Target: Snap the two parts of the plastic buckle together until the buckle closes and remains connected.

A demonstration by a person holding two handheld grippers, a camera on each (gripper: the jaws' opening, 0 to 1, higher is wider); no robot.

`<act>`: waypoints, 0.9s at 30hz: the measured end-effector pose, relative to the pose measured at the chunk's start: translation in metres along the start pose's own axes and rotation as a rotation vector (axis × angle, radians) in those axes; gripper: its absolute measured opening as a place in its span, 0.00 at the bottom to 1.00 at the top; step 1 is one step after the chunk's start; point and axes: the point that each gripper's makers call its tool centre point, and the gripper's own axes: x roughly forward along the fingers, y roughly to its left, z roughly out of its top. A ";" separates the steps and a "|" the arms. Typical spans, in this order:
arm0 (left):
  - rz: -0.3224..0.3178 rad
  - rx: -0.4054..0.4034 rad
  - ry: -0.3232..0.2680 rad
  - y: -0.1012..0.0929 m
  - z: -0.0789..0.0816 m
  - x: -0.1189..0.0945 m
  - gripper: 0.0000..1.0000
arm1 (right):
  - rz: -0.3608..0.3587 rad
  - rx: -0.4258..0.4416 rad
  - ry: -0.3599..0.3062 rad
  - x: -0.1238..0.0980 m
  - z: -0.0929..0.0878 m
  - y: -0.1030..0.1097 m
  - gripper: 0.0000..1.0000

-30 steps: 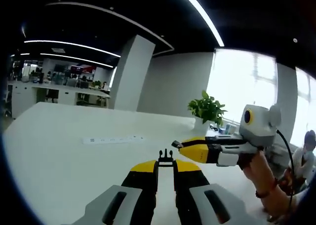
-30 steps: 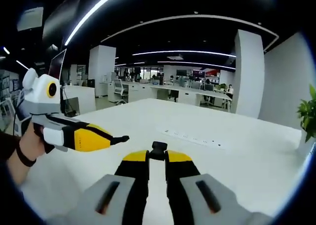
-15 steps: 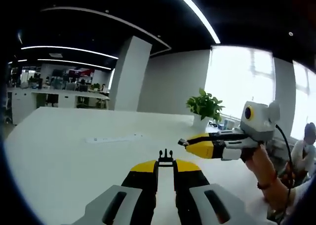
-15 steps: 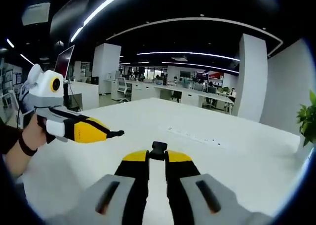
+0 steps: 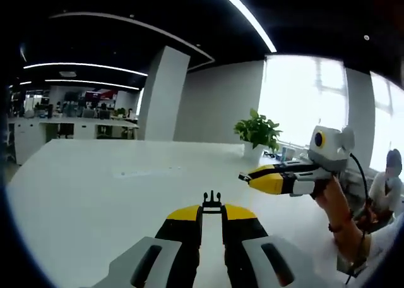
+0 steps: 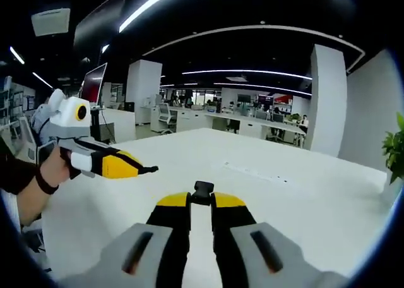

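Two halves, one per gripper, well apart above the white table [image 5: 76, 193]; left gripper [image 5: 212, 207] pinches the pronged buckle half [image 5: 212, 199]; right gripper [image 6: 202, 198] pinches the socket half [image 6: 202, 192]; align prongs squarely with the socket, then press straight.

— How is the light behaving in the left gripper view?

— Daylight is pouring through the windows [image 5: 303, 105] and blowing them out to plain white, while the ceiling is staying dark apart from a glowing light strip [image 5: 243, 16].

— And the right gripper view?

— Curved ceiling strips [image 6: 246, 72] are lighting a bright white table [image 6: 315, 199]. The fisheye is bending straight lines toward the edges, and the distant office is looking soft and slightly blurred.
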 end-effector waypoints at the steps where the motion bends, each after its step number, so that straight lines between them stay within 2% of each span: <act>1: -0.008 -0.001 0.000 -0.003 -0.001 -0.003 0.10 | -0.001 -0.006 -0.004 -0.001 0.001 0.000 0.11; 9: -0.023 0.021 0.008 -0.016 -0.017 -0.022 0.10 | 0.016 -0.023 -0.026 -0.017 -0.001 0.008 0.11; 12: -0.013 0.028 0.013 -0.014 -0.024 -0.027 0.10 | 0.024 -0.024 -0.029 -0.018 -0.001 0.010 0.11; 23: -0.029 0.036 0.028 -0.017 -0.029 -0.023 0.10 | 0.050 -0.047 -0.015 -0.018 -0.010 0.014 0.11; 27: -0.075 0.054 0.056 -0.026 -0.036 -0.022 0.10 | 0.061 -0.072 -0.012 -0.019 -0.011 0.015 0.11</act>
